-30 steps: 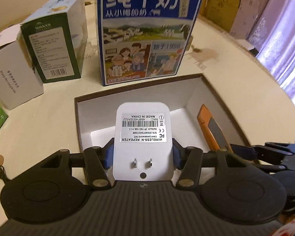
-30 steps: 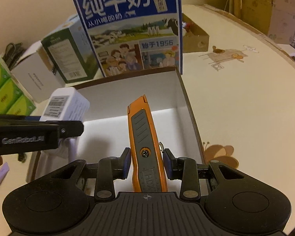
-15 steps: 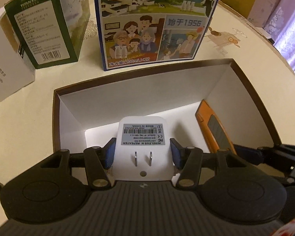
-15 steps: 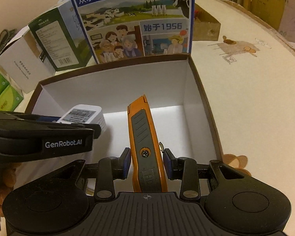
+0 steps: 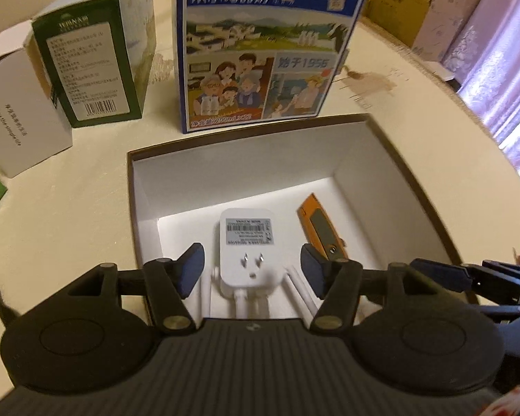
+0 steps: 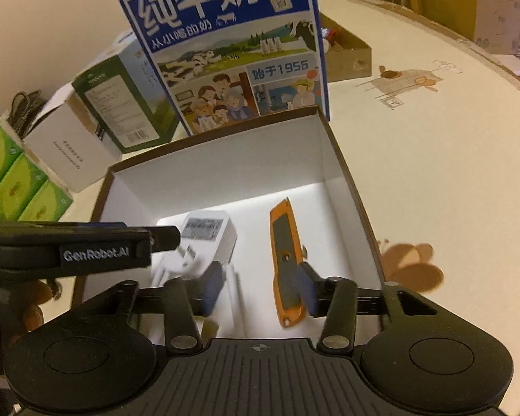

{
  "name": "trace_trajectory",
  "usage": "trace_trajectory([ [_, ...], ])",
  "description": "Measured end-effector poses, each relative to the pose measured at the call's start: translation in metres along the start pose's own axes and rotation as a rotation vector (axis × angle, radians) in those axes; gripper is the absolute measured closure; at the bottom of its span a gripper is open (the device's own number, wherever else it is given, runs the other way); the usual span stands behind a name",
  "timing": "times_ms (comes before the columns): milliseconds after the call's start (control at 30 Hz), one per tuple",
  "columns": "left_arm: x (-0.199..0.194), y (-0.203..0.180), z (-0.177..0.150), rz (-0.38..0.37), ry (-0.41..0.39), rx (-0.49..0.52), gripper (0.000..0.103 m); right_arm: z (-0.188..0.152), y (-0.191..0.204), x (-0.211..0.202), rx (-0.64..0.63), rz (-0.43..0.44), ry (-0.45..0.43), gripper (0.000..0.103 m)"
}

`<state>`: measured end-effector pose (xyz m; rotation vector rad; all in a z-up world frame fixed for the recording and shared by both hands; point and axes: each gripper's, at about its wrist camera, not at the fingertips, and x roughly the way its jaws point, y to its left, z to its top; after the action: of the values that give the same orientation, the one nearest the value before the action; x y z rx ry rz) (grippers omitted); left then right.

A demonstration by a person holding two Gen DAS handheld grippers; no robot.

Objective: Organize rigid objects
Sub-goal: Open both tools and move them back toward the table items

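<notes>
Both loads let go since half a second back: white wireless repeater (image 5: 248,248) no longer pinched by the left gripper (image 5: 252,270), orange utility knife (image 6: 286,260) no longer pinched by the right gripper (image 6: 260,289). Jaws of both just opened, now spread with clear gaps at the pads; nothing gripped on either side.

Repeater lying flat on the white floor of the open box (image 5: 232,166), label and plug prongs facing up, white antennas trailing back toward the left gripper. Knife lying lengthwise just beside it, nearer the right wall, blade end pointing to the far wall. Laid side by side and parallel, apart from each other, probably to keep floor space free and each piece easy to reach again.

Right gripper's blue pad close by the knife's near end, touching or not hard to tell. Left gripper hanging over the repeater, pads clear of its sides.

Milk carton (image 6: 232,52) upright just behind the box; green-labelled carton (image 5: 93,59) and white box (image 5: 20,111) beyond, on the table (image 6: 433,173), apparently not yet sorted.
</notes>
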<state>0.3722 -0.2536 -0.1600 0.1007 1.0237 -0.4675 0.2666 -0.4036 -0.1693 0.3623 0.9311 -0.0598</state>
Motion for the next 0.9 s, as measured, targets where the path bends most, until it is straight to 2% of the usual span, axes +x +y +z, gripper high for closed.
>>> trace_trajectory([
  [67,-0.016,-0.001,-0.006,-0.015,-0.019,0.000,0.039,-0.008,0.003,-0.014,0.010,-0.006,-0.007,0.046],
  [233,-0.056,-0.002,-0.021,-0.022,-0.054,0.032,0.038,-0.021,0.012,-0.048,0.029,-0.021,-0.030,0.039],
  [333,-0.084,0.000,-0.031,-0.018,-0.092,0.052,0.032,-0.028,0.019,-0.070,0.038,-0.029,-0.051,0.038],
  [600,-0.156,0.003,-0.061,0.004,-0.161,0.085,0.030,-0.044,0.044,-0.122,0.053,-0.034,-0.099,0.037],
  [900,-0.214,0.005,-0.098,0.002,-0.165,0.038,0.029,-0.066,0.068,-0.167,0.045,-0.024,-0.136,0.037],
])
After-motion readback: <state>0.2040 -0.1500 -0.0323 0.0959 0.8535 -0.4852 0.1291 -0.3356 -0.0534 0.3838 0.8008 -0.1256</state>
